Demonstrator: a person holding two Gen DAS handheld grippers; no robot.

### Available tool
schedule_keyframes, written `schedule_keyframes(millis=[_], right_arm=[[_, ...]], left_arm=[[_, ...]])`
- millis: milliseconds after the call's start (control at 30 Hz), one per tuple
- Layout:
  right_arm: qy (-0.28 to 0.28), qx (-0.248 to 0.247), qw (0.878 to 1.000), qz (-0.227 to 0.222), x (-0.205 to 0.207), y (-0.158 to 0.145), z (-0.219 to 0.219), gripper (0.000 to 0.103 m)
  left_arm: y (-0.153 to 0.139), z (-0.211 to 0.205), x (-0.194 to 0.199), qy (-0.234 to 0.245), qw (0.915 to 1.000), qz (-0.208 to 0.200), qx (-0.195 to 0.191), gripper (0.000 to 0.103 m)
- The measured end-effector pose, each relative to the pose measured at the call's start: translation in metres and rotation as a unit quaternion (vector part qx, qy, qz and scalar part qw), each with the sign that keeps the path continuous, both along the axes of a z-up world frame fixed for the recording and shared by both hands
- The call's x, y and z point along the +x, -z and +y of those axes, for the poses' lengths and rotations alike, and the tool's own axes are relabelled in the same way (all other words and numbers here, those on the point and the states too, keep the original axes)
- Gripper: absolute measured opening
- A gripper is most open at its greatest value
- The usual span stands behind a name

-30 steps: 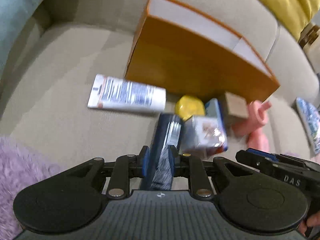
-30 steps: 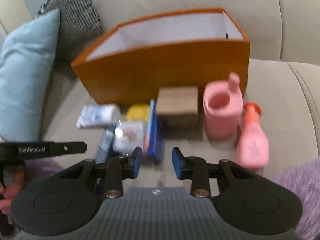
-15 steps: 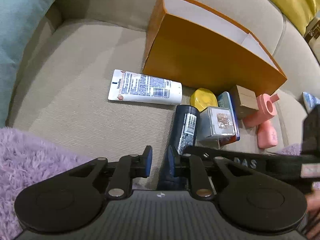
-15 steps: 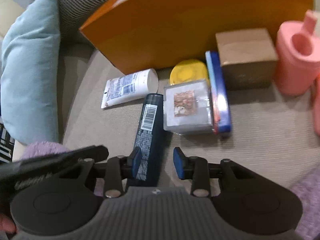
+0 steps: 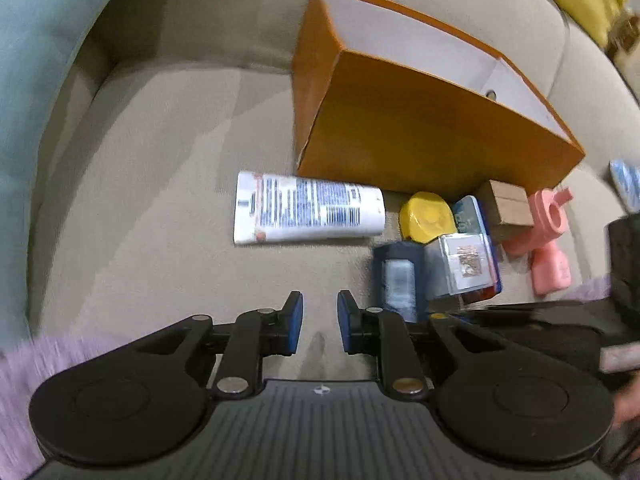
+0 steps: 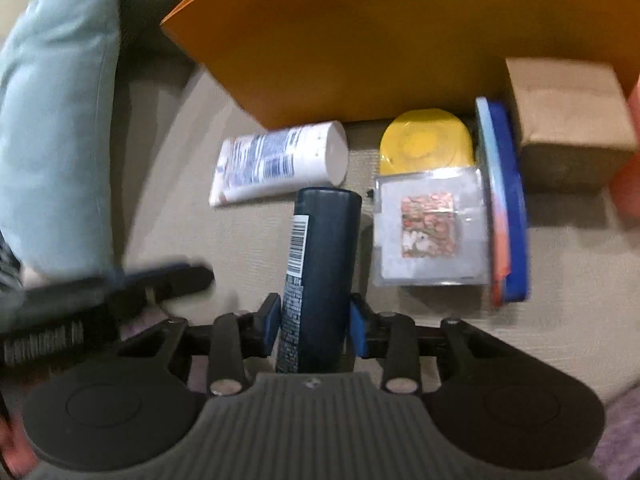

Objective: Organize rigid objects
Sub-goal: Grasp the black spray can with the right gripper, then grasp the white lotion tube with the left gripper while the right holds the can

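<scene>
Right claw point(image 6: 314, 330) gripping dark blue bottle point(image 6: 320, 264) lying on sofa seat point(image 5: 160, 200); left claw point(image 5: 320, 322) hovering nearly closed, empty.

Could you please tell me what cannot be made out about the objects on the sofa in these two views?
- Orange box: its floor is hidden by its front wall in the left wrist view; the right wrist view cuts off its top.
- Dark blue bottle: its lower end is hidden by the right gripper; motion blur smears it in the left wrist view.
- White tube: print too blurred to read.
</scene>
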State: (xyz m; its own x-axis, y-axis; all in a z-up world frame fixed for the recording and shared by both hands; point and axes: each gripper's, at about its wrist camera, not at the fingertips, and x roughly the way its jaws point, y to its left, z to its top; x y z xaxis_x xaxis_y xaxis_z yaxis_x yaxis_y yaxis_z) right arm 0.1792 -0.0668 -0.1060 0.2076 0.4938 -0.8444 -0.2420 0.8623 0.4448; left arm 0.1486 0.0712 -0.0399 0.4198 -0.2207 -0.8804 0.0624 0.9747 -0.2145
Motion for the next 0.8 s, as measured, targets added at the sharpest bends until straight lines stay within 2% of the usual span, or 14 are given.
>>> schedule_keyframes(millis=[67,133,167,200,300,367,433,500,600,633,700,800], right_arm=[[-0.012,-0.018,1.0,-0.006,-0.007,-0.002,-0.007,0.037],[-0.021,-0.03,0.999,-0.004,-0.011,-0.003,-0.015,0.036],[-0.024,-0.037,0.999,-0.002,-0.013,-0.003,-0.018,0.036],[-0.028,-0.042,0.999,-0.001,-0.017,-0.001,-0.021,0.036],[-0.024,-0.045,0.999,0.012,-0.019,0.005,-0.025,0.036],[-0.021,-0.04,0.999,0.019,-0.018,0.009,-0.026,0.036],[-0.022,-0.039,0.999,0.023,-0.015,0.011,-0.024,0.036],[-0.024,-0.038,0.999,0.025,-0.015,0.012,-0.024,0.036],[-0.022,-0.034,0.999,0.028,-0.013,0.014,-0.021,0.036],[-0.019,-0.032,0.999,0.03,-0.014,0.014,-0.023,0.036],[-0.017,-0.03,0.999,0.032,-0.015,0.015,-0.023,0.036],[-0.014,-0.029,0.999,0.032,-0.016,0.014,-0.035,0.036]], left_arm=[[-0.002,-0.006,0.009,0.035,0.9991,-0.009,0.024,0.024],[-0.002,-0.01,0.021,0.072,0.9962,-0.018,0.047,0.031],[-0.003,-0.012,0.029,0.092,0.9937,-0.023,0.059,0.039],[-0.002,-0.013,0.036,0.11,0.9912,-0.026,0.069,0.042],[-0.001,-0.016,0.057,0.157,0.9819,-0.043,0.097,0.047],[0.0,-0.017,0.068,0.189,0.9749,-0.051,0.106,0.061],[0.003,-0.02,0.078,0.218,0.9677,-0.053,0.114,0.07],[0.007,-0.024,0.089,0.238,0.963,-0.048,0.117,0.071],[0.018,-0.026,0.099,0.246,0.9644,-0.018,0.096,0.075],[0.021,-0.024,0.103,0.237,0.9684,-0.004,0.076,0.075],[0.023,-0.018,0.107,0.211,0.9767,0.029,0.022,0.071],[0.027,-0.017,0.098,0.182,0.982,0.048,0.018,0.067]])
